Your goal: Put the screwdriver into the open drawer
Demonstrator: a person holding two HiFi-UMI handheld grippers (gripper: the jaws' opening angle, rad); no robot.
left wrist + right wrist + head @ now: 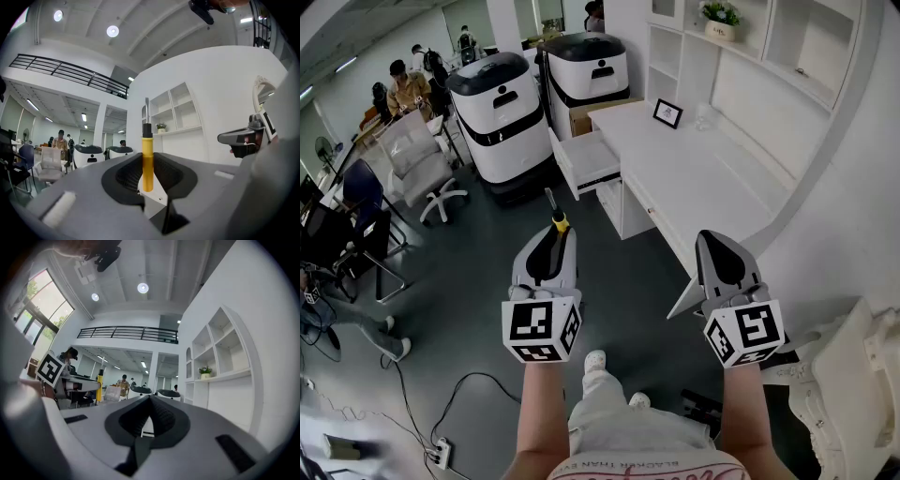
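Carrying step: fingers of my left gripper (553, 234) clamp the screwdriver (147, 159) by its yellow handle, well short of the open drawer (589, 161). Right gripper (149, 404) fingers together, empty. Next I reach over the drawer, then release.

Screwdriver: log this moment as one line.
left gripper: shut on screwdriver | right gripper: shut, empty | drawer: open, screwdriver not inside

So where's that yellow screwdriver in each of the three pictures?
Head view: the screwdriver is at centre, poking from the left gripper.
Left gripper view: the screwdriver stands mid-frame, clamped between the jaws.
Right gripper view: the screwdriver is small, at far left.
Shared landmark: the potted plant.
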